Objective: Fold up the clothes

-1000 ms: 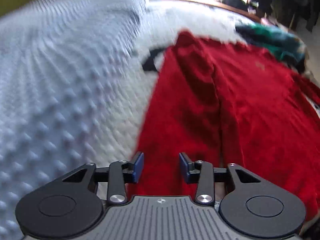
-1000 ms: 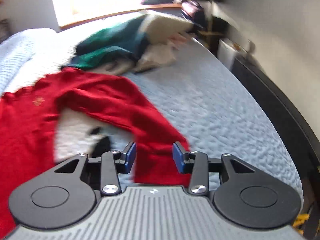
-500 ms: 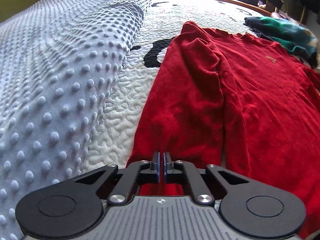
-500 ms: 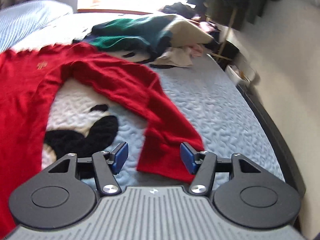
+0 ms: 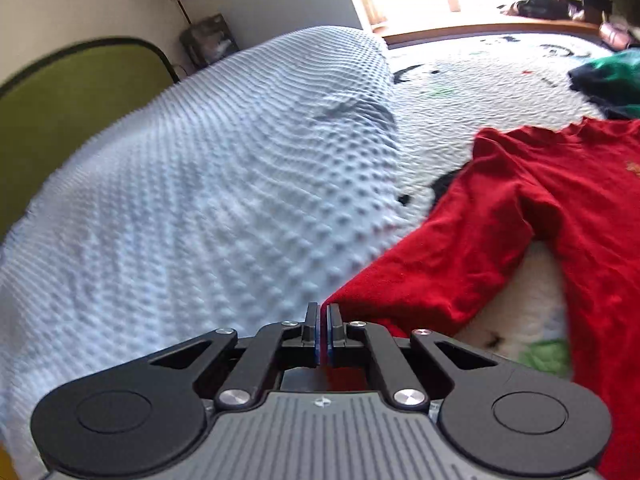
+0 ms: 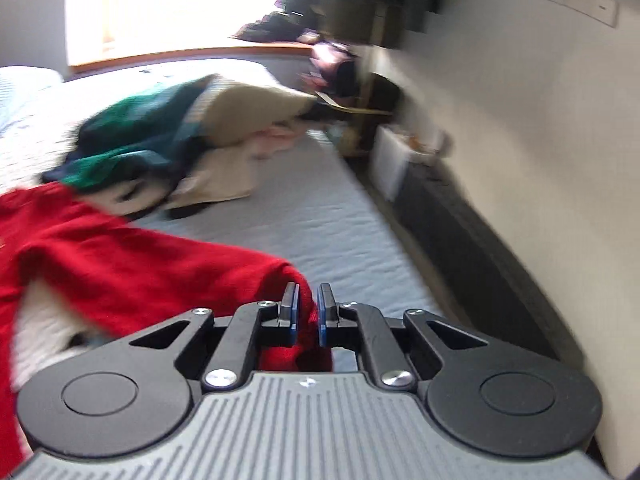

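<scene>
A red long-sleeved sweater (image 5: 560, 208) lies spread on the bed. My left gripper (image 5: 323, 322) is shut on the cuff of its left sleeve (image 5: 440, 264) and holds it lifted and pulled out to the left. My right gripper (image 6: 307, 312) is shut on the cuff of the other red sleeve (image 6: 152, 272), with red cloth bunched between the blue pads. The sweater's body (image 6: 12, 240) runs off the left edge of the right wrist view.
A pale blue dotted blanket (image 5: 200, 200) is heaped on the left. A green and dark garment (image 6: 132, 140) and a cream pillow (image 6: 248, 108) sit further up the bed. The bed's dark right edge (image 6: 460, 240) runs close to the wall.
My right gripper has closed on the right sleeve cuff. My left gripper, shut since half a second ago, has lifted its cuff and swung the sleeve out to the left.
</scene>
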Available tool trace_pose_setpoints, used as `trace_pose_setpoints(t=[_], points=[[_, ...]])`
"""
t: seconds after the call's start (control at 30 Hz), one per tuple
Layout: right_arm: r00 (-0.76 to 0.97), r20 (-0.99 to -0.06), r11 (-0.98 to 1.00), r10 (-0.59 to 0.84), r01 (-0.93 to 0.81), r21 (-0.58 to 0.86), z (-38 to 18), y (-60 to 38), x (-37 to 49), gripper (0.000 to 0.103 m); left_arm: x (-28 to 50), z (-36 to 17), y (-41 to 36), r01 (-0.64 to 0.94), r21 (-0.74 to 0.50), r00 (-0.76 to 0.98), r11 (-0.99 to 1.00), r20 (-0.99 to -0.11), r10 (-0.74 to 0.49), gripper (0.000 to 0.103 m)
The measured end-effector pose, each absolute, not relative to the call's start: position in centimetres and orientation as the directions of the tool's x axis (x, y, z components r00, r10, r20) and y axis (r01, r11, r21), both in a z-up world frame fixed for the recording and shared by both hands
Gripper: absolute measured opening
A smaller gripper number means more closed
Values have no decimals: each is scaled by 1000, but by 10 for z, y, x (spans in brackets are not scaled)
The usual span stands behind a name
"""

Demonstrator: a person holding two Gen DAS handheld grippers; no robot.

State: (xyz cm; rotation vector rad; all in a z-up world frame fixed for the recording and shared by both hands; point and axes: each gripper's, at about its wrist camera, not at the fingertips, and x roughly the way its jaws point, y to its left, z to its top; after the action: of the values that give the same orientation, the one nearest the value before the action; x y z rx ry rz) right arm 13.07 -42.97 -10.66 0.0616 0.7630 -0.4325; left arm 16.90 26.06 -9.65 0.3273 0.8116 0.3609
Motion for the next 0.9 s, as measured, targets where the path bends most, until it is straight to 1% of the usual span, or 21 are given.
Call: trace_pose_setpoints(t=[0.1,0.2,0.3,0.33,0.4,0.47,0.5,0.53,0.57,0.6,0.63,0.67,0.73,0.8,0.9], points=[[570,-694,862,-440,483,-150,-112,-456,148,7,172,-98,265,-206,458,612,865,-630,479,3],[496,-711,824,-499,526,-211,-131,-471,163,6,177,-110,263,-218,503,593,837,-613,523,3],[461,-741,804,-488,568,-177,-152,-475,161,7,180,-120,257,-242,539,573,807,-592,566,4],[464,-735,796,-494,581,-168,-156,-473,157,8,182,-122,257,-251,541,565,803,-591,575,4],[500,-722,803,-478,583,-128,-161,-465,145,13,184,-125,257,-264,542,554,798,-592,585,5],[563,-706,834,-430,547,-71,-158,-458,131,14,182,-124,257,-272,531,559,803,-592,581,7],[595,-697,852,-400,522,-43,-155,-453,123,23,180,-122,257,-279,514,565,811,-595,571,9],[623,-689,867,-370,498,-16,-152,-447,116,28,177,-118,258,-285,488,576,825,-601,554,11],[647,-681,880,-342,475,10,-148,-441,109,31,173,-114,259,-290,461,586,839,-607,537,18],[668,-675,891,-313,452,34,-144,-436,104,31,169,-109,260,-296,431,597,852,-613,518,27],[684,-672,901,-284,431,57,-139,-430,99,30,164,-102,262,-301,391,613,870,-619,490,29],[699,-669,909,-252,409,85,-134,-424,96,31,158,-96,262,-299,349,633,888,-624,458,31],[734,-666,923,-130,335,190,-126,-409,93,32,145,-83,260,-283,272,681,920,-618,393,31],[746,-666,918,-5,268,293,-123,-391,90,35,133,-76,255,-251,215,714,944,-617,331,39],[743,-661,919,108,179,352,-125,-351,90,36,121,-82,249,-225,141,704,964,-661,261,40]])
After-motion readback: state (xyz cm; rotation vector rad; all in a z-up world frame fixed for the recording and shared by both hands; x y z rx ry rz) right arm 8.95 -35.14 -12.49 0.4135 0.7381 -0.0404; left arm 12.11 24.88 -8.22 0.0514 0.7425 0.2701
